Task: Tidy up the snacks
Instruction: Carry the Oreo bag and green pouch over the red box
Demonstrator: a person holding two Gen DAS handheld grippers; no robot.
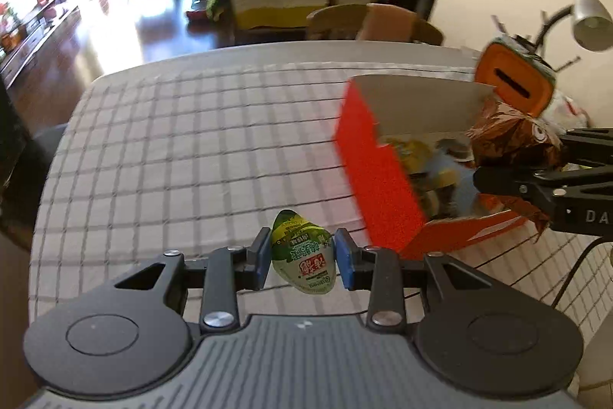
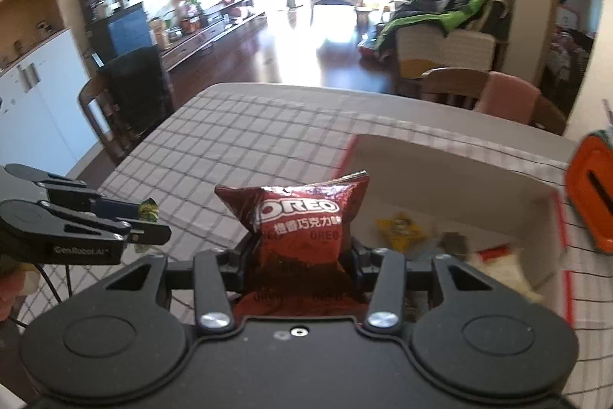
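Setting: living-dining room with a grey checked tablecloth over the table; sunlight washes out the far windows.
Box: red-sided open cardboard box with a white lining sits on the cloth, already holding several snack packs.
Left gripper: clenched on a small green-and-white sealed jelly cup, held above the cloth just beside the box's near corner.
Right gripper: grasping a dark red crinkled Oreo foil pouch low on its body, near the box's open side.
Risk: the rounded cup could squirt from the blue pads; the pouch's slack top may catch the box flap; both arms converging could collide.
Unclear: box contents are motion-blurred; the pouch's lower end and the cup's underside are hidden by the fingers; an orange slotted object beyond the box cannot be identified.
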